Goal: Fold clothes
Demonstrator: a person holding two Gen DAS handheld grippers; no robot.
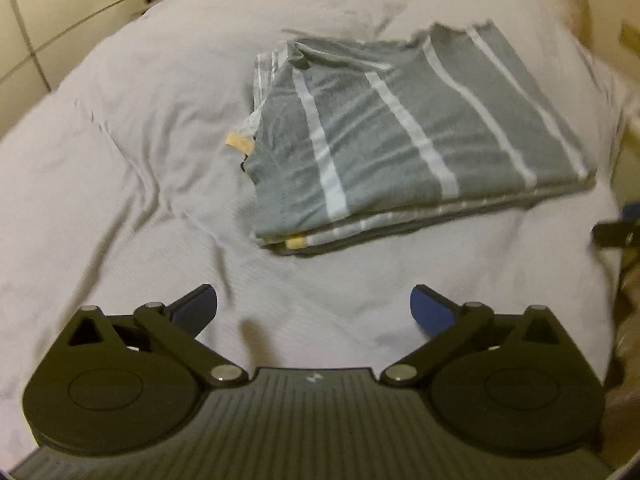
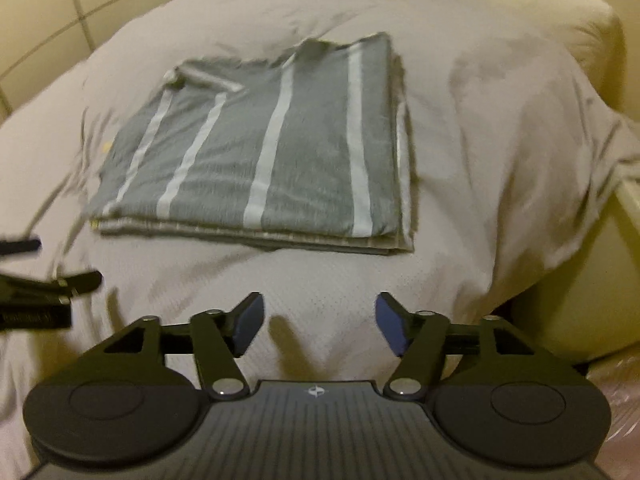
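A grey garment with white stripes (image 1: 400, 136) lies folded into a flat, layered rectangle on the pale bed cover (image 1: 140, 140). The right wrist view shows the same folded garment (image 2: 260, 152) from its other side. My left gripper (image 1: 314, 306) is open, hovering over bare cover short of the garment's near edge, with nothing between its blue pads. My right gripper (image 2: 320, 322) is open too, also short of the garment and holding nothing. Each gripper shows at the edge of the other's view: the right gripper (image 1: 616, 232), the left gripper (image 2: 44, 284).
The bed cover (image 2: 500, 140) is wrinkled and drops off at the right edge. A tiled wall (image 1: 60, 12) runs along the back left. A cream surface (image 2: 572, 300) lies beside the bed at the right.
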